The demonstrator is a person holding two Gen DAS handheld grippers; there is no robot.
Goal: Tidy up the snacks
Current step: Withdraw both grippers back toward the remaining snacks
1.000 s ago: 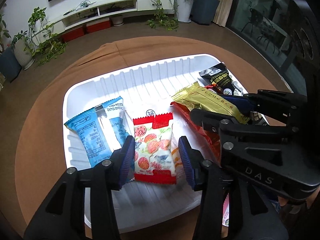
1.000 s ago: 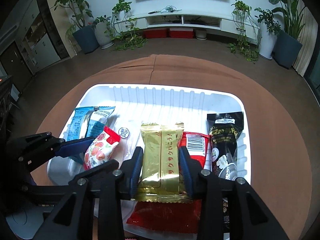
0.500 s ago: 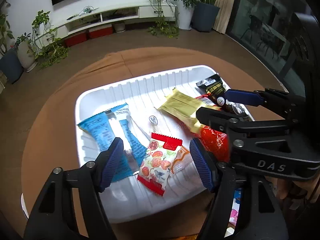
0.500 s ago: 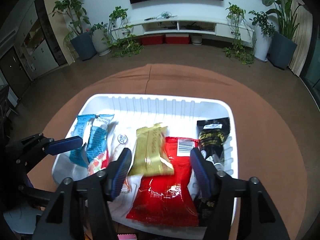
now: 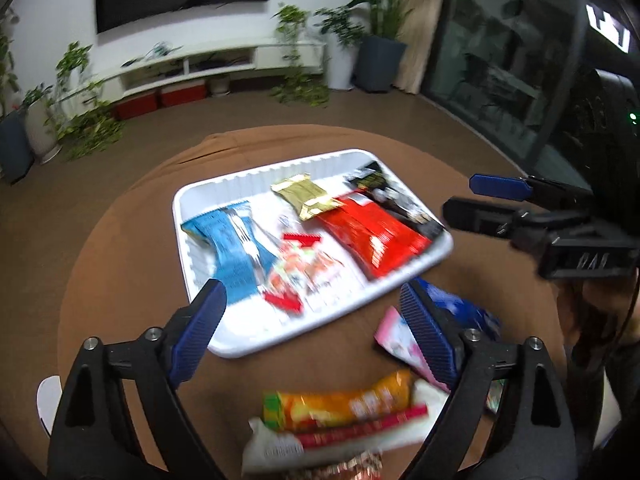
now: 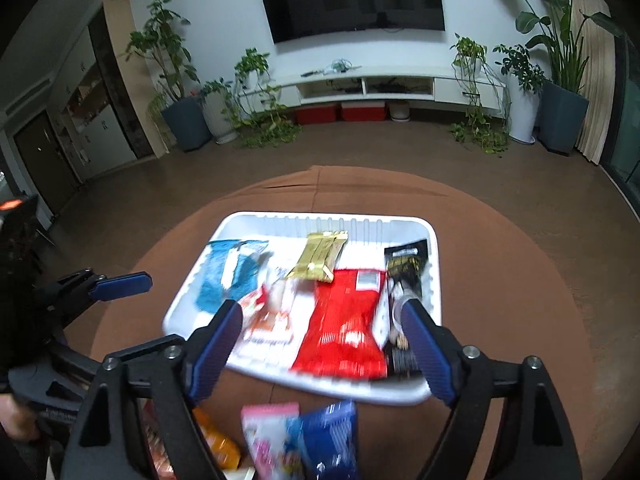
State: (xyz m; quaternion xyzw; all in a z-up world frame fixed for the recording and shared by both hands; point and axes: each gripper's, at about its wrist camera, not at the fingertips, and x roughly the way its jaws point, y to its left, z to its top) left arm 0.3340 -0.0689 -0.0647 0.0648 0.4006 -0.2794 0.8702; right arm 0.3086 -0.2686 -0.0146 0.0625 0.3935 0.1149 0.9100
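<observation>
A white tray (image 5: 224, 196) (image 6: 434, 264) on the round brown table holds a blue packet (image 5: 234, 246) (image 6: 224, 276), a red-and-white fruit packet (image 5: 298, 272) (image 6: 266, 322), a gold packet (image 5: 306, 196) (image 6: 322, 256), a large red packet (image 5: 376, 232) (image 6: 344, 324) and a black packet (image 5: 390, 196) (image 6: 406, 268). My left gripper (image 5: 314, 326) hangs above the tray's near edge, jaws opening, nothing between them. My right gripper (image 6: 322, 350) is over the tray's near side, jaws opening and empty.
Loose snacks lie on the table in front of the tray: an orange packet (image 5: 340, 402) (image 6: 216, 440), a pink packet (image 5: 398, 340) (image 6: 272, 436) and a dark blue packet (image 5: 460, 308) (image 6: 332, 432). A hand (image 6: 16, 416) holds the left gripper. Plants and a TV shelf stand behind.
Both grippers let go of their packets, opened wide and pulled back and up from the tray. The fruit packet and the gold packet now lie free in the tray. Loose snacks came into view.
</observation>
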